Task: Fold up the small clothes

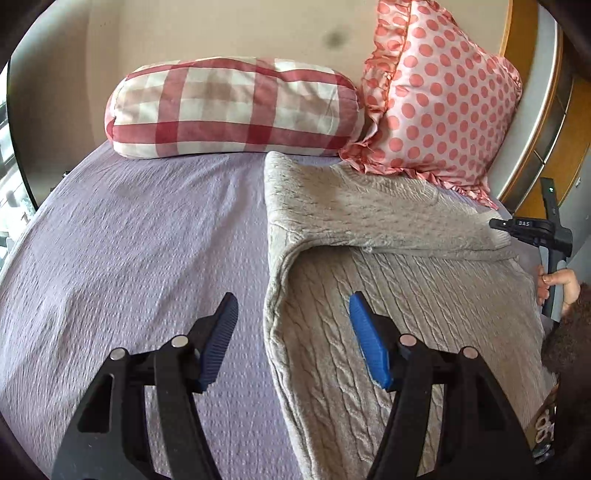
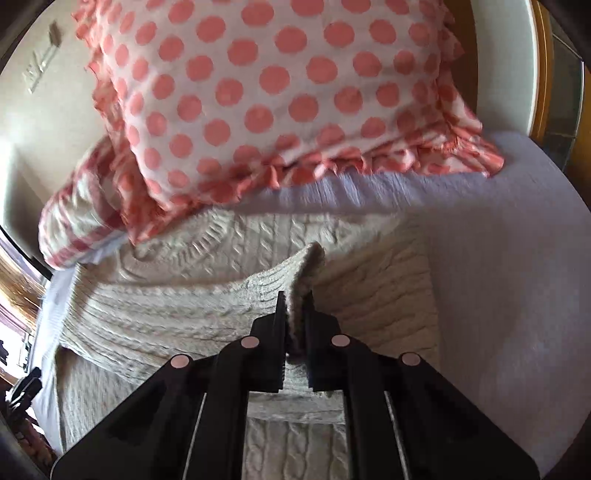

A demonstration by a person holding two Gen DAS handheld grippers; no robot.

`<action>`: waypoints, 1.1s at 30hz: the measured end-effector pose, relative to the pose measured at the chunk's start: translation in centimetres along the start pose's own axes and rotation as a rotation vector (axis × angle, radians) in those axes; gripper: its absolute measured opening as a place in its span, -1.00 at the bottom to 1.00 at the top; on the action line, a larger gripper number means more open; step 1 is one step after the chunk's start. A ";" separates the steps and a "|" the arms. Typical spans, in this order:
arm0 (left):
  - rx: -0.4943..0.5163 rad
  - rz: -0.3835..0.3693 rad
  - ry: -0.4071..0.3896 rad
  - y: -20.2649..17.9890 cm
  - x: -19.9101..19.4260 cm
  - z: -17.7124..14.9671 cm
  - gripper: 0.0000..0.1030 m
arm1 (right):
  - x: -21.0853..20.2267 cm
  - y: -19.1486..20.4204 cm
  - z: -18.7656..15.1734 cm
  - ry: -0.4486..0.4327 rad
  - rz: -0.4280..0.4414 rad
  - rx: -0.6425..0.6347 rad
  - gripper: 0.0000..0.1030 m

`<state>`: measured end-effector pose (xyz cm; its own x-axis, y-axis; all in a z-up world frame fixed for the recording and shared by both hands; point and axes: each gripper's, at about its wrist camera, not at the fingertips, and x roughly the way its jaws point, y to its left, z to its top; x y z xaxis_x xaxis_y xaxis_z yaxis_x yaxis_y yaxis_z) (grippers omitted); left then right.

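Right wrist view is showing the right gripper [image 2: 295, 306] pinching the soft, floppy sweater's [image 2: 207, 295] cuff on the bed [image 2: 498, 258], while the left gripper [image 1: 293, 314] is hovering wide open.

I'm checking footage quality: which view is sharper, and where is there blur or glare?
Left wrist view: sharp on the grey cable-knit sweater, edges bowed by the fisheye. Right wrist view: blur smears the pink polka-dot ruffled pillow, with window glare at left.

Lilac-covered bed [image 1: 129, 240] w/ plaid pillow [image 1: 232, 107] & polka-dot pillow [image 1: 439, 96] against beige wall [image 1: 221, 29], daylight at left.
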<state>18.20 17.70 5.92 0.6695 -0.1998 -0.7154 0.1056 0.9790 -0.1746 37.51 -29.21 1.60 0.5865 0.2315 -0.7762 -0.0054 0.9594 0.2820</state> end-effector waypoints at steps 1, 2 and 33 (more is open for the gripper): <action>0.013 -0.006 -0.001 -0.3 -0.1 -0.2 0.22 | 0.1 -0.3 -0.2 0.014 -0.001 0.020 -0.78; 0.025 -0.013 -0.004 -0.6 -0.2 -0.3 0.22 | -0.6 -0.6 -0.4 -0.013 0.010 0.038 -0.72; -0.111 -0.296 0.132 -1.9 -6.1 -12.6 0.40 | -14.9 -6.6 -20.3 0.027 0.278 0.120 -0.29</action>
<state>4.65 16.58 2.11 0.5204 -0.4856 -0.7024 0.1954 0.8685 -0.4556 12.36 -35.68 -0.13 0.5542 0.4883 -0.6741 -0.0664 0.8332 0.5490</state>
